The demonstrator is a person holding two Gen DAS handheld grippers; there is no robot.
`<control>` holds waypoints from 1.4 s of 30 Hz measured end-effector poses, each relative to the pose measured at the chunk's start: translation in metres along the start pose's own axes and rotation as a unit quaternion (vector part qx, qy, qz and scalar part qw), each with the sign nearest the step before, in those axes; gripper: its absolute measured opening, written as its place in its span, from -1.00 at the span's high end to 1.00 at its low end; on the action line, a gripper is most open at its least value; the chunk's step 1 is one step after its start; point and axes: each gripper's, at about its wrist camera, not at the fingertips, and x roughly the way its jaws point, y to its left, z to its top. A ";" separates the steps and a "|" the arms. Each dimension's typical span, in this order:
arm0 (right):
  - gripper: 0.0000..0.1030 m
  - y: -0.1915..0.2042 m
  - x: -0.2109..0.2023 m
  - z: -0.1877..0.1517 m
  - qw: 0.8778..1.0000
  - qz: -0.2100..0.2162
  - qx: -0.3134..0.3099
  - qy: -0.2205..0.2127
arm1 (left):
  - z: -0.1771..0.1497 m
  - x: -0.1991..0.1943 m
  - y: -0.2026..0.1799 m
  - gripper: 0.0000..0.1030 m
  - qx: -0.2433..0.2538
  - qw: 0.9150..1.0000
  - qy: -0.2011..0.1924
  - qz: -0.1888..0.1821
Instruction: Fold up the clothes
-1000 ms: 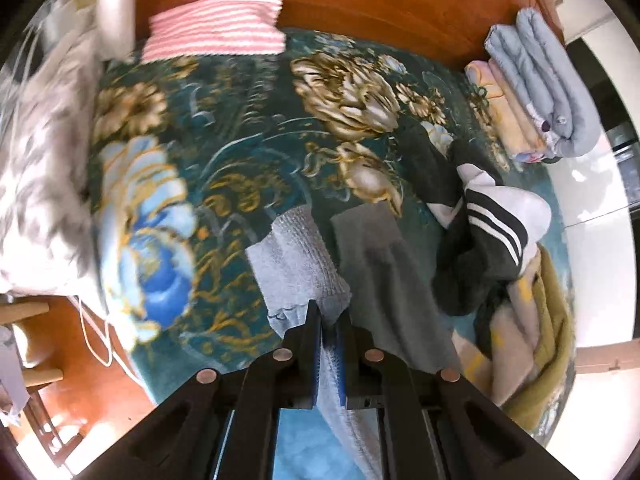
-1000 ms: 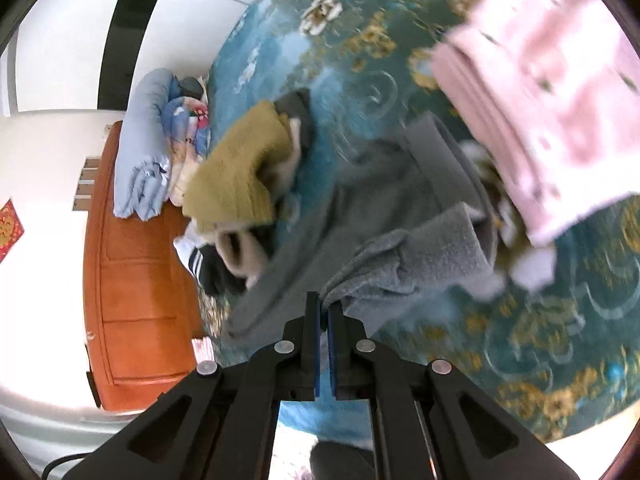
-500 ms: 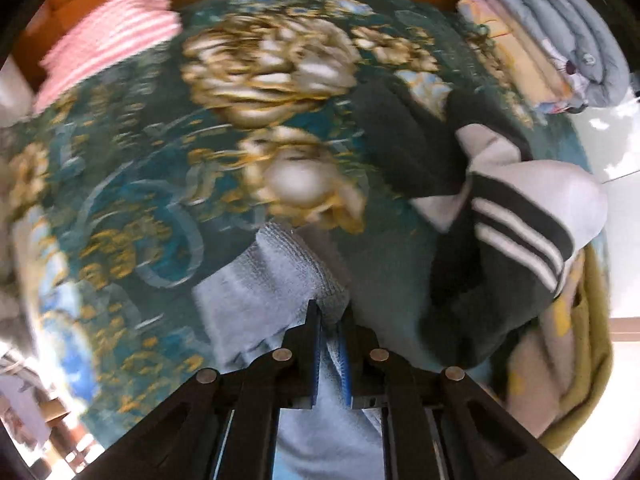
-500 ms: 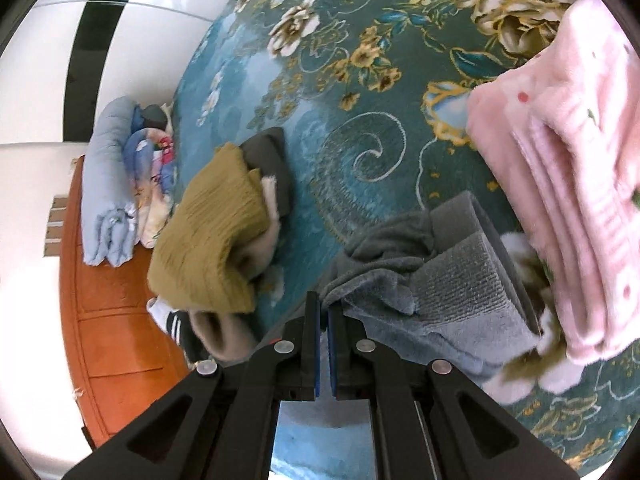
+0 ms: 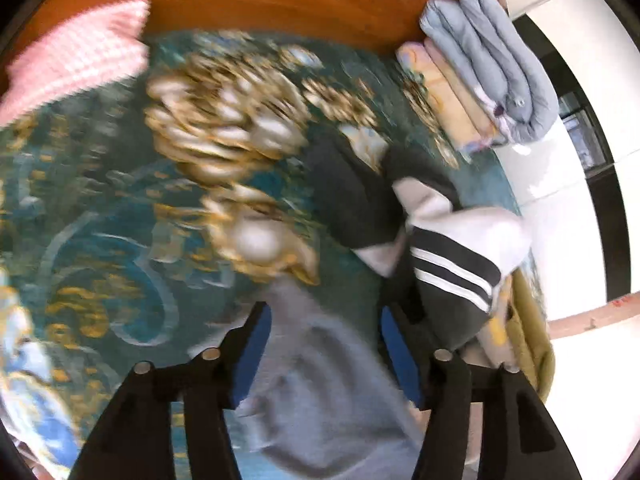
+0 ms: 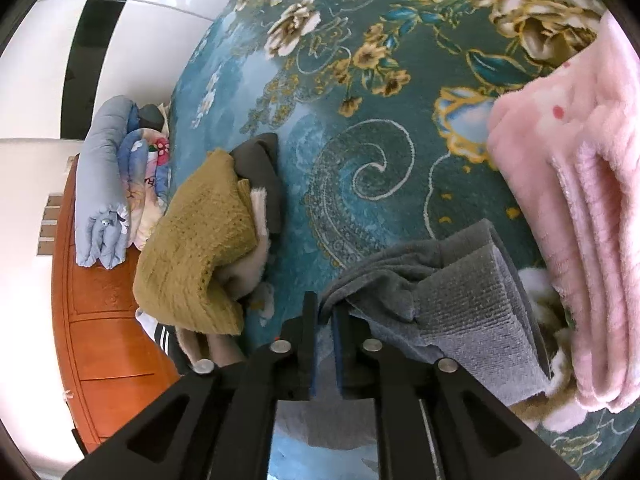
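Note:
A grey knit garment (image 5: 328,380) lies on the teal flowered bedspread (image 5: 120,208) below my left gripper (image 5: 324,344), whose jaws stand wide apart over it and grip nothing. In the right wrist view my right gripper (image 6: 325,320) is shut on an edge of the same grey garment (image 6: 460,308), which is bunched with its ribbed hem folded over to the right. A pile of unfolded clothes lies nearby: a black and white striped jacket (image 5: 452,264) and an olive knit sweater (image 6: 200,248).
A folded pink fleece blanket (image 6: 580,208) lies right of the grey garment. Rolled blue and patterned quilts (image 5: 492,76) sit at the bed's far corner by the wooden headboard (image 5: 300,4). A pink striped pillow (image 5: 76,56) lies at the far left.
My left gripper has opened and let go of the grey garment, which now lies on the bed. My right gripper still holds its edge, lower over the bedspread.

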 end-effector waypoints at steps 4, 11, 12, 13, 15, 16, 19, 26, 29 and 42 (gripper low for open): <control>0.10 0.001 -0.012 -0.013 1.000 0.005 -0.013 -0.008 | -0.017 0.001 0.033 -0.23 -0.021 1.000 0.010 0.017; 0.03 -0.001 -0.031 -0.045 0.999 0.005 -0.046 0.012 | -0.050 0.040 0.062 -0.24 -0.073 0.996 0.040 -0.022; 0.02 -0.001 -0.034 -0.050 0.999 0.004 -0.051 0.015 | -0.051 0.044 0.065 -0.24 -0.088 0.995 0.034 -0.041; 0.02 -0.001 -0.037 -0.055 0.998 0.004 -0.056 0.018 | -0.051 0.048 0.066 -0.23 -0.096 0.994 0.032 -0.050; 0.02 -0.007 -0.040 -0.064 0.998 0.002 -0.055 0.026 | -0.051 0.056 0.069 -0.20 -0.110 0.991 0.028 -0.068; 0.02 -0.012 -0.041 -0.068 0.998 0.000 -0.051 0.032 | -0.052 0.060 0.070 -0.19 -0.117 0.990 0.026 -0.076; 0.02 -0.025 -0.044 -0.080 0.998 -0.004 -0.040 0.045 | -0.054 0.067 0.073 -0.05 -0.132 0.986 0.016 -0.098; -0.15 -0.061 -0.033 -0.110 0.997 -0.033 -0.009 0.062 | -0.054 0.068 0.068 0.45 -0.134 0.988 0.000 -0.071; -0.35 -0.078 -0.024 -0.115 0.998 -0.038 0.019 0.050 | -0.050 0.067 0.063 0.46 -0.127 0.990 0.003 -0.060; -0.45 -0.115 -0.007 -0.098 0.988 -0.021 0.108 -0.111 | -0.046 0.068 0.067 -0.10 -0.089 0.995 0.021 -0.049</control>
